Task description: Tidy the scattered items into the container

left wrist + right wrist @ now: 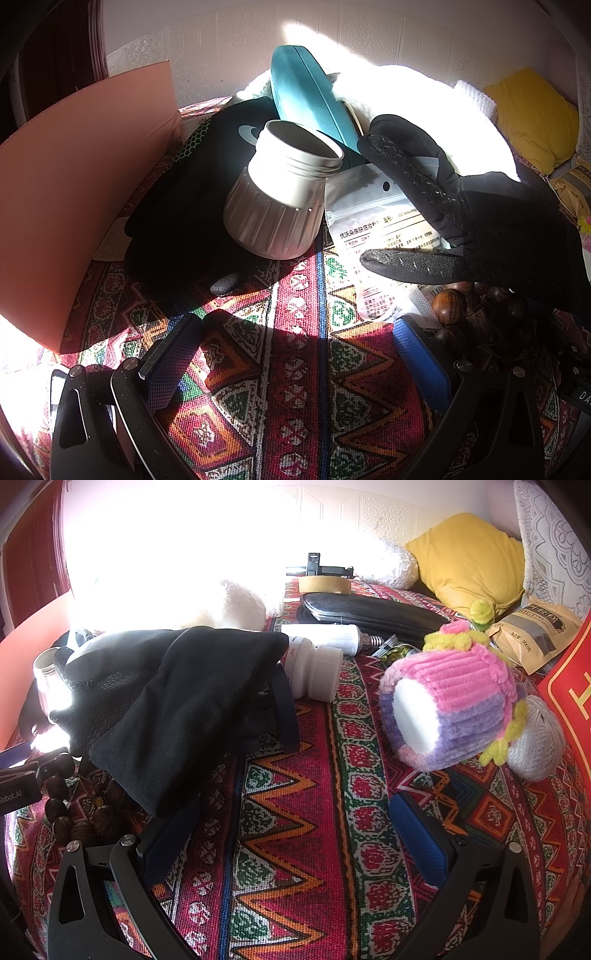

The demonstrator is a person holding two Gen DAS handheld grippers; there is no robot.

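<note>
In the left wrist view a silver metal jar (280, 192) lies tilted on a black glove (184, 206), beside a teal case (314, 99) and a white printed pouch (380, 236). A second black glove (480, 218) reaches in from the right above the pouch. My left gripper (295, 358) is open and empty over the patterned cloth. In the right wrist view my right gripper (291, 834) is open and empty. The black glove (177, 705) lies just ahead to its left, a white bottle (314, 668) behind, and a pink-and-purple fuzzy cup (450, 705) to the right.
A pink box wall (85, 199) stands at the left. Dark wooden beads (448, 306) lie by the pouch; they also show in the right wrist view (70, 812). Further off are a black pouch (369, 614), tape roll (325, 584), light bulb (332, 635), yarn ball (535, 738), yellow cushion (472, 557), and brown packet (532, 635).
</note>
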